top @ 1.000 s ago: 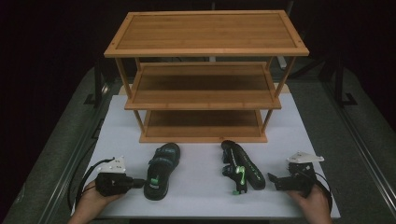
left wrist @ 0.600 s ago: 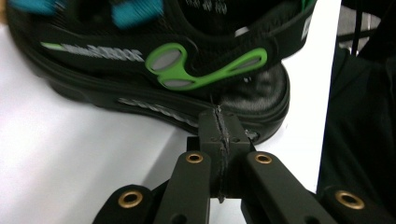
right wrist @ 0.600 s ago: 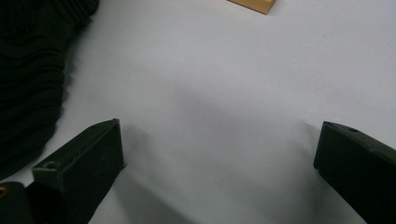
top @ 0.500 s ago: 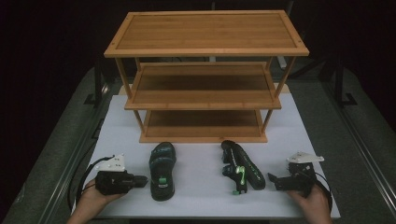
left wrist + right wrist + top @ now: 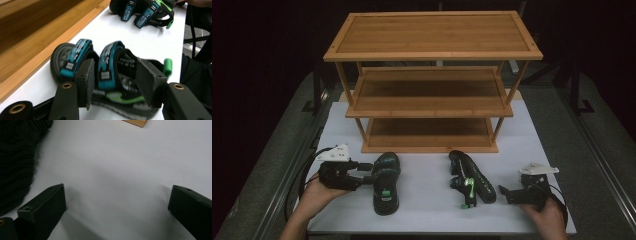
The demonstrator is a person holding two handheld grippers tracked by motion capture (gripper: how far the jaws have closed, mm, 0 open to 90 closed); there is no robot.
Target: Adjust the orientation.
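Note:
Two black sandals with blue straps and green tabs lie on the white table (image 5: 427, 205) in front of a wooden rack. The left sandal (image 5: 384, 187) lies toe toward the rack. My left gripper (image 5: 369, 172) reaches it from the left. Its jaws have just been opening and now stand apart around the sandal's rear blue strap (image 5: 108, 62), with a gap on the right side. The right sandal (image 5: 474, 177) lies on its side. My right gripper (image 5: 503, 191) rests just right of it, open over bare table (image 5: 117, 170), with the black sole (image 5: 15, 157) at its left.
The three-shelf wooden rack (image 5: 432, 35) stands at the back of the table, its bottom shelf edge (image 5: 30, 32) close behind the left sandal. Cables trail from both grippers. Dark floor lies beyond the table's side edges.
The left sandal has turned from slanted to straight. My left gripper has risen, moved toward the rack and opened around the strap. The right hand has stayed still.

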